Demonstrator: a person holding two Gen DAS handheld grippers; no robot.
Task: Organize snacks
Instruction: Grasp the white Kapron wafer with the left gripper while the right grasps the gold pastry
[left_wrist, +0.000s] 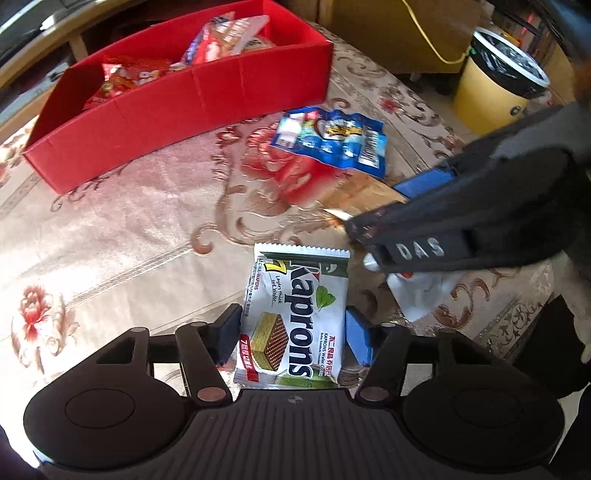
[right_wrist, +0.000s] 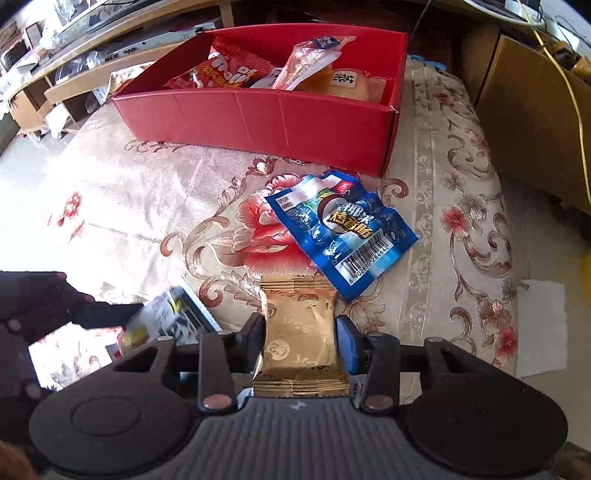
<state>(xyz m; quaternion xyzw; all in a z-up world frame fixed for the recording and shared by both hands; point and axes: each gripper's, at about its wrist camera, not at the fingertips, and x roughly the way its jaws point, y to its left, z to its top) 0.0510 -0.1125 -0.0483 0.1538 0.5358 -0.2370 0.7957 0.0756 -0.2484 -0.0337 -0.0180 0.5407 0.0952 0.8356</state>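
Note:
My left gripper (left_wrist: 291, 332) is shut on a white and green Kaprons wafer packet (left_wrist: 295, 317), its pads pressed on both long sides. My right gripper (right_wrist: 301, 338) is shut on a gold snack packet (right_wrist: 299, 332) that lies on the flowered cloth. A blue snack bag (right_wrist: 341, 230) lies flat just beyond the gold packet; the left wrist view shows the blue snack bag (left_wrist: 332, 138) too. The red box (right_wrist: 258, 118) with several snack packs inside stands farther back. In the left wrist view the right gripper (left_wrist: 402, 236) comes in from the right over the gold packet (left_wrist: 354, 195).
The flowered tablecloth (left_wrist: 129, 229) covers the table. A yellow bin (left_wrist: 495, 88) with a black liner stands off the table at the right. Wooden furniture (right_wrist: 535, 122) and a yellow cable (right_wrist: 576, 110) lie behind. A white sheet (right_wrist: 543, 325) rests at the right edge.

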